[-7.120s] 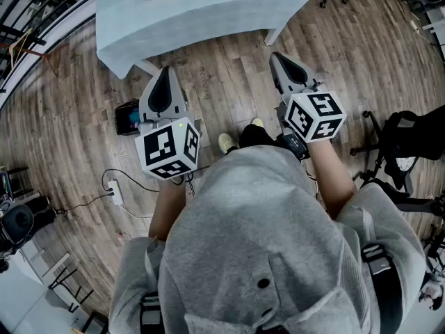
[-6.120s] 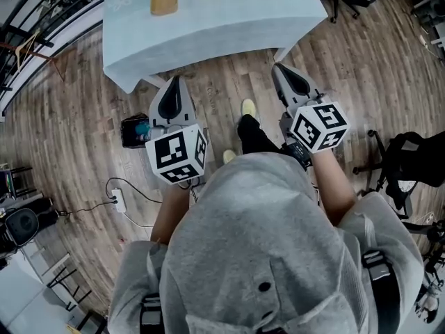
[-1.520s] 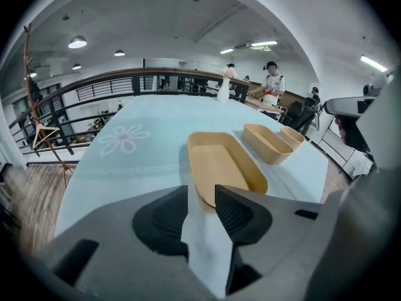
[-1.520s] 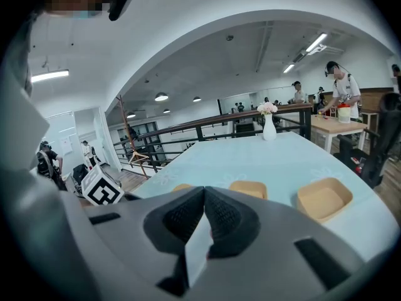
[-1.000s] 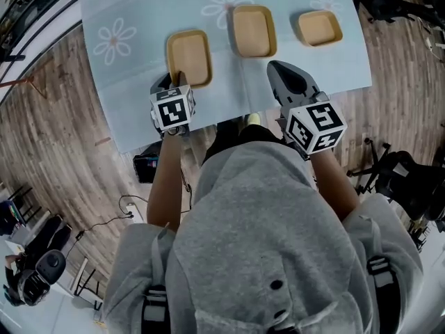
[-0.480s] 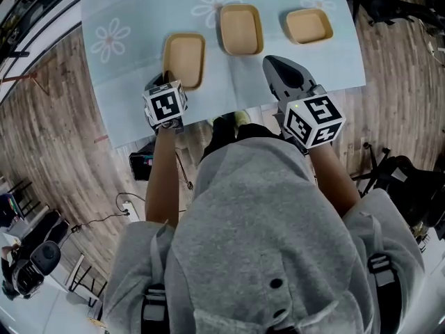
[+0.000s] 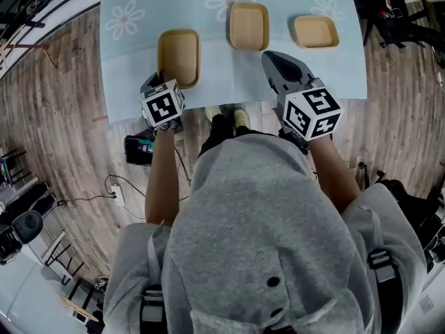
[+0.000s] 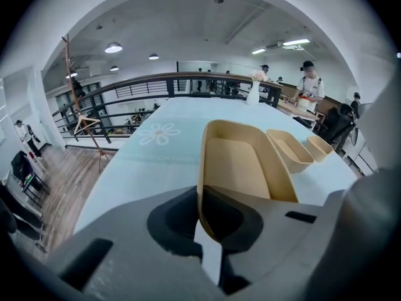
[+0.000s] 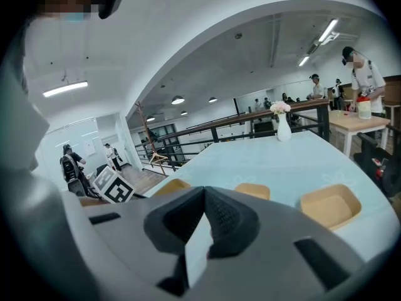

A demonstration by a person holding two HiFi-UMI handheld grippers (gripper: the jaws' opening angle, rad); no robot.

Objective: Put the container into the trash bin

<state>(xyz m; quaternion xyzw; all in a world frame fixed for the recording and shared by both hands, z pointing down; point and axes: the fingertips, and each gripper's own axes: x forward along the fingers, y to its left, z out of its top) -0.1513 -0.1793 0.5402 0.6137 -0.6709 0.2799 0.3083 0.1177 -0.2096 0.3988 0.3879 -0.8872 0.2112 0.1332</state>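
Three tan containers lie on the light blue table: left [image 7: 178, 56], middle [image 7: 248, 25] and right [image 7: 315, 30]. My left gripper [image 7: 161, 77] is shut on the near rim of the left container [image 8: 235, 165]. In the left gripper view the rim is pinched between the dark pads [image 8: 219, 215] and the container tilts up from the cloth. My right gripper [image 7: 277, 60] hovers over the table's near edge, below the middle container. Its jaws [image 9: 202, 196] meet with nothing between them. The small black trash bin [image 7: 138, 149] stands on the floor at my left.
The blue table [image 7: 132, 54] with flower prints fills the top of the head view, wooden floor [image 7: 62, 124] around it. A white power strip and cable [image 7: 115, 193] lie on the floor left. A railing [image 8: 131, 89] runs behind the table, and people stand far off.
Since a second ago my left gripper has drawn back and up with the left container's near rim in it. My right gripper has barely shifted. Seconds earlier I stood off from the table.
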